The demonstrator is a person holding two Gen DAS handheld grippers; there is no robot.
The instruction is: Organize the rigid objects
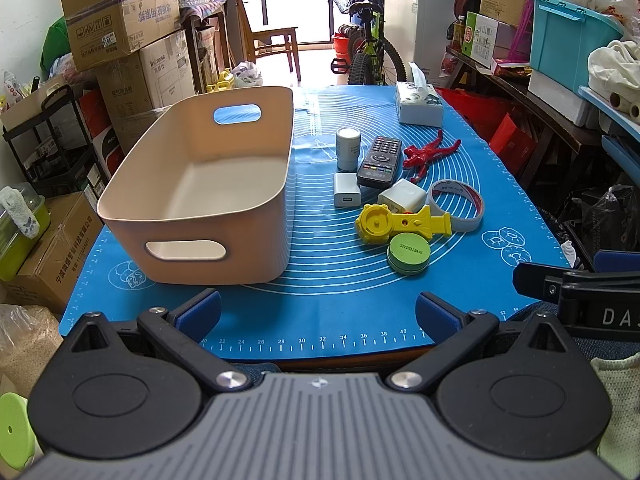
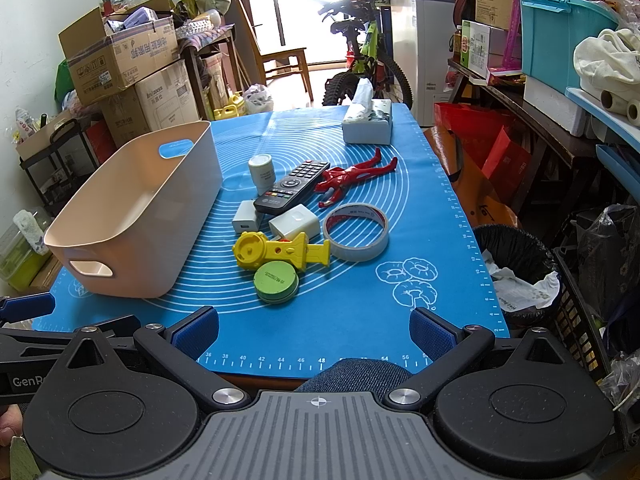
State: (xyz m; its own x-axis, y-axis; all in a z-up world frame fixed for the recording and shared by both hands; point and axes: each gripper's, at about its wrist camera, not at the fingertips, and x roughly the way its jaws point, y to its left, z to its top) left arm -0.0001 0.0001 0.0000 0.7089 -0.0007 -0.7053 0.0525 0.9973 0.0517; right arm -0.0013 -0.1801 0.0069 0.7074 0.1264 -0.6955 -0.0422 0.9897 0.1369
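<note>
Both tools open, nothing picked up yet.

The left tool (image 1: 318, 308) and right tool (image 2: 314, 326) hang wide open at the near edge of the bench (image 2: 440, 208). The toys and small things lie ahead in a bunch, right of the empty bin (image 1: 192, 184). The green round tin (image 2: 276, 282) is closest, and the right tool looks nearer to it.

1. A lived-in home room used for storage.
2. Beyond the table (image 1: 360, 320): a bicycle (image 1: 370, 46) and wooden chair (image 1: 272, 40).
3. Left of it: stacked cardboard boxes (image 1: 120, 20) (some printed).
4. Right: a teal bin (image 1: 568, 36).
</note>
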